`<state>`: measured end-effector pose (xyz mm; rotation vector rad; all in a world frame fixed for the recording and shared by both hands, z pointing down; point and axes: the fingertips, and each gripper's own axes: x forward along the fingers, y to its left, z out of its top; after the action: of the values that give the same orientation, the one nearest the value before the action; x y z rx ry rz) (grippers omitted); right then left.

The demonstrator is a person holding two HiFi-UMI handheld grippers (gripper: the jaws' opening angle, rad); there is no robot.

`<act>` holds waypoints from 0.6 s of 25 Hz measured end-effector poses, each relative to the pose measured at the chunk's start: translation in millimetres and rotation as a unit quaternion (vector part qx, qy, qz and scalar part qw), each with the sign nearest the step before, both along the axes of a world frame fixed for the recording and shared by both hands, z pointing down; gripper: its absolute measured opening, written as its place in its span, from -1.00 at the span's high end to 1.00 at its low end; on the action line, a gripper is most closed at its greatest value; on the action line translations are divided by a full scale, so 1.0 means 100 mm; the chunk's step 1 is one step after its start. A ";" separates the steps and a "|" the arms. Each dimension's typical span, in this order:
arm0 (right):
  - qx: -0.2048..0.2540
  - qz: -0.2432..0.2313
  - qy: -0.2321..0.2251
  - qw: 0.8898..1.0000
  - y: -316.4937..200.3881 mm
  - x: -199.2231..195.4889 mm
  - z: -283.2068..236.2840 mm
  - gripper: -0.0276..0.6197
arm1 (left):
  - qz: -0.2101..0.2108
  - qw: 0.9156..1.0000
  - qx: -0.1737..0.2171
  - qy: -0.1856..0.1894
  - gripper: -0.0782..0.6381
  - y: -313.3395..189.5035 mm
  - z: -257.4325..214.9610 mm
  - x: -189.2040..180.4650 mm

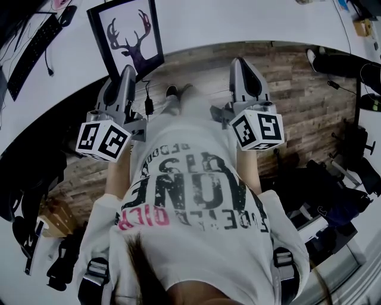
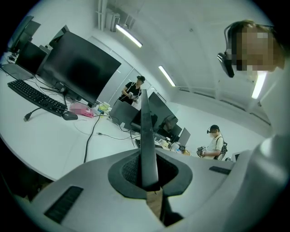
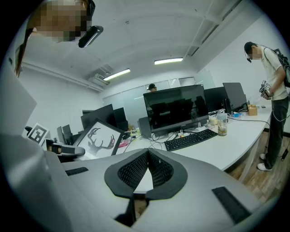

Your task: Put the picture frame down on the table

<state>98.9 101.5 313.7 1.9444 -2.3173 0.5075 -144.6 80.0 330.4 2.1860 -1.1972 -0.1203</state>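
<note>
White desk [image 1: 250, 24] ahead – left tongs [image 2: 148, 174] clamped on edge of picture frame [image 1: 126, 37]; right tongs [image 3: 147, 156] pinched together, empty, right of frame.

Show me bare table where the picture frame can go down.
Bare tabletop lies between the keyboard, the black cable and the near edge. It is crowded farther back, around the monitor and mouse.

picture frame [image 1: 126, 36]: smooth | table [image 1: 238, 18]: smooth, matt | floor [image 1: 297, 83]: wood planks | right tongs pads [image 3: 134, 171]: ribbed, perhaps rubber
</note>
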 end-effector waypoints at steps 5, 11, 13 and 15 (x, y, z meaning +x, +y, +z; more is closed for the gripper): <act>-0.003 -0.011 -0.002 1.000 -0.14 0.01 0.01 0.91 | -0.009 1.000 -0.007 -0.001 0.75 -0.09 0.02 0.04; -0.008 -0.031 -0.005 0.999 -0.41 0.11 0.04 0.91 | -0.024 1.000 -0.012 -0.003 0.75 -0.25 0.03 0.16; -0.012 -0.039 -0.007 0.999 -0.55 0.17 0.07 0.91 | -0.035 0.999 -0.015 0.000 0.75 -0.36 0.05 0.21; -0.011 -0.050 -0.008 0.999 -0.72 0.22 0.06 0.91 | -0.045 0.999 -0.014 0.001 0.75 -0.48 0.03 0.27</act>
<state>120.6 29.4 319.6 1.8109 -2.3919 0.5394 -117.3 31.9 333.5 2.1071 -1.2886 -0.1423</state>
